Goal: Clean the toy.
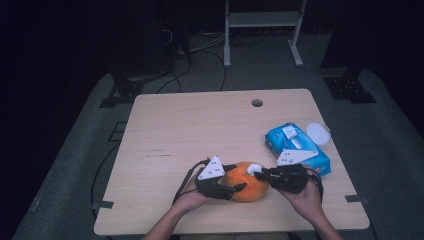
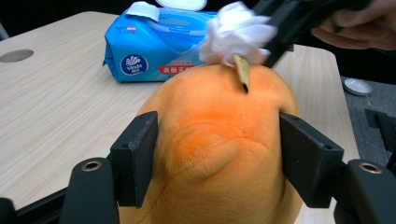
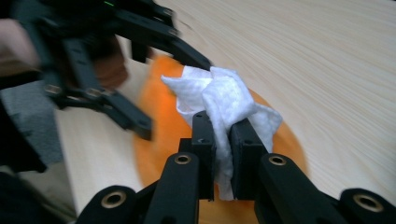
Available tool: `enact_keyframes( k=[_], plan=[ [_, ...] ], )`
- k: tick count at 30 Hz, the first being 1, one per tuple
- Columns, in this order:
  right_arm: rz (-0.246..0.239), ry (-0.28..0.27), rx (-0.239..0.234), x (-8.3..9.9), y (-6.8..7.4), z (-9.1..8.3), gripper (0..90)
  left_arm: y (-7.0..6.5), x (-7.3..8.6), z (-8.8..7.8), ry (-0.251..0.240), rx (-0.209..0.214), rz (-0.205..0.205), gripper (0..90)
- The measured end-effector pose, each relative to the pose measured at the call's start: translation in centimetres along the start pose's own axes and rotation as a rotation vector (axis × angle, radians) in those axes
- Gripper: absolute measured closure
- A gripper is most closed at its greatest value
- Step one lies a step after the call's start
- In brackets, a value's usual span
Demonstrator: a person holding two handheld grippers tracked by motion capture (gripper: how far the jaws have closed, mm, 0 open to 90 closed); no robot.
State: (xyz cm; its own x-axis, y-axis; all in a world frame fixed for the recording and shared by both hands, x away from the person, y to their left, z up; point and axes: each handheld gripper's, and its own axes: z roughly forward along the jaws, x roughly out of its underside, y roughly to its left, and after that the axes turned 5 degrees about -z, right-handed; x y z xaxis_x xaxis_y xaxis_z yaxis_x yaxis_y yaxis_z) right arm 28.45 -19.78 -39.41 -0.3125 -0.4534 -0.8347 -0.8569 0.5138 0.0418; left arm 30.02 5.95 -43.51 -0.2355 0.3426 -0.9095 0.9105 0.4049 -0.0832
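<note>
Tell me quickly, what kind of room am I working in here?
Probably a lab or recording studio rather than a home: a bare wooden table with a cable hole stands on grey carpet, cables trail across the floor, and dark equipment stands flank the table in a dim room.

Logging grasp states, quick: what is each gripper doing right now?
Left gripper: jaws shut on the orange plush toy, gripping its sides.
Right gripper: jaws shut on a crumpled white wipe, at the toy's top.
</note>
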Motion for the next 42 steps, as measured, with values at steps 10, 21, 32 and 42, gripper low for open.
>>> enact_keyframes(
  k=[10,21,32,42],
  plan=[
    [-0.019,-0.005,0.009,-0.2,-0.1,0.1,81.5,0.9,0.2,-0.2,-0.028,-0.016,-0.076,35.2],
    [0.076,0.017,0.043,1.3,-2.3,-0.4,81.3,1.2,0.8,0.3,-0.038,0.021,-0.101,22.0],
    [-0.04,-0.016,-0.013,-1.0,0.9,0.2,81.4,-1.5,0.0,0.6,0.001,-0.022,0.097,33.5],
    [0.071,0.007,0.021,1.0,-2.2,-0.5,81.4,-0.7,0.4,0.7,-0.018,0.019,0.059,27.1]
  ],
)
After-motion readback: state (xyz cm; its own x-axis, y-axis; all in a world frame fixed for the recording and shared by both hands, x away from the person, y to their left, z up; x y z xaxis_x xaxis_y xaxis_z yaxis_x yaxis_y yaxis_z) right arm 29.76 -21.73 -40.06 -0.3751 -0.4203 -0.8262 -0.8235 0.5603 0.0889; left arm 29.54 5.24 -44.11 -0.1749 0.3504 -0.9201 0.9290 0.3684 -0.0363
